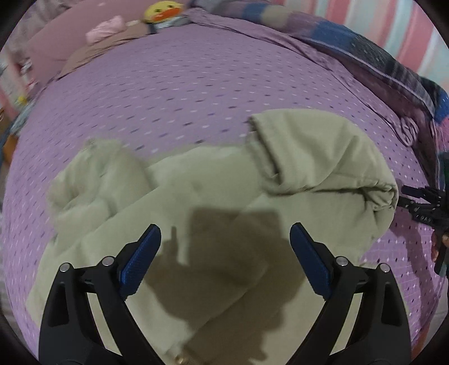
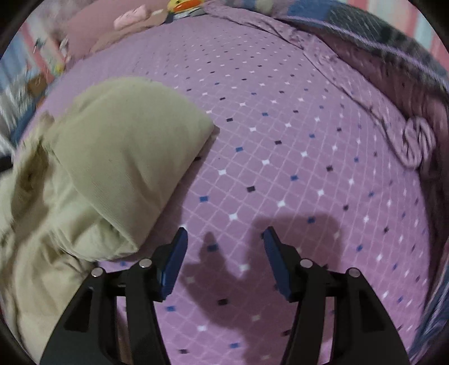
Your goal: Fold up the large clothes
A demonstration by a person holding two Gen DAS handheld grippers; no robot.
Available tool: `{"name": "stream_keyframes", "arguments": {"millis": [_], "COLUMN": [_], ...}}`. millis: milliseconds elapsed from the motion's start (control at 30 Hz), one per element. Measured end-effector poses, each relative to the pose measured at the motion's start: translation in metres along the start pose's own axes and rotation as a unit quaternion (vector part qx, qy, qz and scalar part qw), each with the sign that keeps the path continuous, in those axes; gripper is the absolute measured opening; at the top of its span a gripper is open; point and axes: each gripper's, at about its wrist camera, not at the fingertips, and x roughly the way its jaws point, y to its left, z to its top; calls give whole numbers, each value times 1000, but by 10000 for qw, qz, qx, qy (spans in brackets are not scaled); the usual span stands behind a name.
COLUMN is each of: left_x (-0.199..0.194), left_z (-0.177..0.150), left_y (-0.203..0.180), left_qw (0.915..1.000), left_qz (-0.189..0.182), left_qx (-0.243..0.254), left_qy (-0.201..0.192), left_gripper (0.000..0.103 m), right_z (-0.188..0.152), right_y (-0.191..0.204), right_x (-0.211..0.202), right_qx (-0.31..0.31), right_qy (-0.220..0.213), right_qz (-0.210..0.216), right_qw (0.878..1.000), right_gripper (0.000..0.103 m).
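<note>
A large pale olive-green garment (image 1: pixel 196 202) lies partly folded on a purple checked bedsheet (image 1: pixel 168 92). Its right sleeve or flap (image 1: pixel 317 157) is folded over the body. My left gripper (image 1: pixel 225 241) is open and empty, hovering above the garment's middle. In the right wrist view the garment (image 2: pixel 112 157) fills the left side, with the folded flap on top. My right gripper (image 2: pixel 225 247) is open and empty over bare sheet (image 2: pixel 294 157), just right of the garment's edge. The right gripper's black frame (image 1: pixel 423 205) shows at the right edge of the left wrist view.
A yellow duck toy (image 1: pixel 162 11), pink cloth (image 1: pixel 106 28) and a brown pillow (image 1: pixel 92 53) lie at the bed's far end. A dark blue plaid blanket (image 1: pixel 378 61) runs along the right side. A knotted purple sheet corner (image 2: pixel 415 143) is at the right.
</note>
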Motion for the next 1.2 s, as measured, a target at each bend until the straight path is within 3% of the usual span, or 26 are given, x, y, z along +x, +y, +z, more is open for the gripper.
{"name": "stream_keyframes", "arguments": {"millis": [200,333,367,400,500,667,800,867,1000,1100,1200], "left_x": [38,55,60,66,80,66,36,21,-20,-46,-46], "left_z": [33,37,37,38,38,40,42,39,26,8,-15], "left_y": [-26,-39,-44,-49,-66,-63,-41,-34,-23,-2,19], "left_qw": [9991,9978,9975,9971,9962,9978,9989,9994,9998,9996,9985], "left_qz": [-270,-441,-459,-491,-412,-311,-405,-315,-76,118,465], "left_qx": [281,367,388,421,569,460,123,29,-95,-175,-277], "left_qy": [161,329,360,394,517,366,188,109,-164,-212,-26], "left_gripper": [78,75,71,57,34,18,15,15,14,14,14], "right_z": [-3,-7,-8,-8,-9,-7,2,7,16,21,28], "right_y": [6,3,3,2,0,1,2,4,9,17,36], "right_x": [10,16,17,18,19,17,1,-4,-3,5,13], "right_qx": [-429,-388,-381,-366,-242,-58,388,554,894,1224,1374], "right_qy": [9,72,77,81,56,31,-198,-284,-230,-99,38], "right_qz": [-285,-280,-290,-302,-229,-49,638,860,1338,1994,2539], "right_qw": [9987,9988,9988,9988,9994,10000,9970,9943,9867,9722,9574], "right_gripper": [57,57,57,57,57,57,62,71,71,71,71]}}
